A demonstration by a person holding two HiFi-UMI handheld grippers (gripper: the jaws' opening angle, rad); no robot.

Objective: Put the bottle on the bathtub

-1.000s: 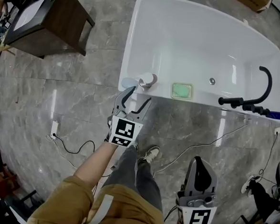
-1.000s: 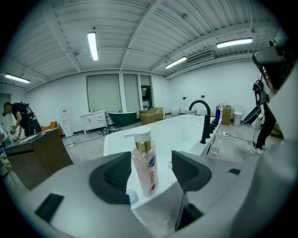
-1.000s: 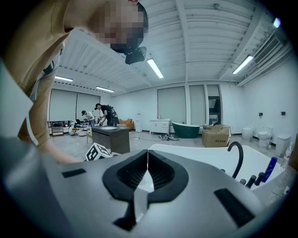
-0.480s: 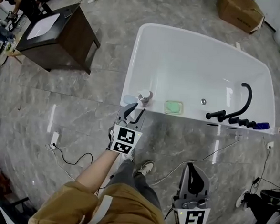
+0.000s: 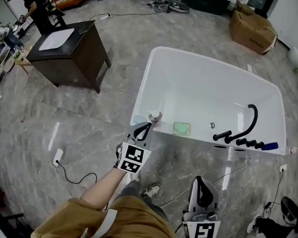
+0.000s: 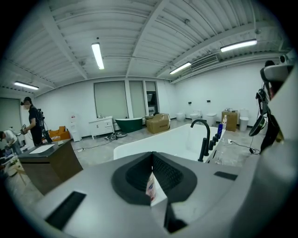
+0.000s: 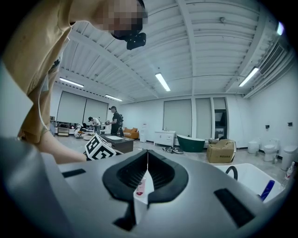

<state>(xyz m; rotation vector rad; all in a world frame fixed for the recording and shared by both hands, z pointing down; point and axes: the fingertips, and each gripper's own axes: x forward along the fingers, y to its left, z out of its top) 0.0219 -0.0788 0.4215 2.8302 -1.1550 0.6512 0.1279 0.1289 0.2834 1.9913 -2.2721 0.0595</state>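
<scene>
The small pale bottle with a rounded whitish cap (image 5: 154, 117) stands upright on the front ledge of the white glossy bathtub (image 5: 201, 135), near its left corner, with a green rectangular soap dish (image 5: 181, 128) just beside it along the ledge and a curved black faucet (image 5: 245, 129) well apart toward the other end. It looks like light, stiff plastic with a smooth and probably slippery skin, likely to tip on the narrow ledge, so the best hold is across the body below the cap, squeezed squarely. The grey left gripper (image 5: 146, 127) hangs just short of the bottle on the person's side, apart from it; its jaws have just been closing and now meet, with nothing between them in the left gripper view (image 6: 152, 155). The grey right gripper (image 5: 201, 181) waits well back from the tub near the person's legs, its jaws likewise pressed together and empty (image 7: 147, 155).
</scene>
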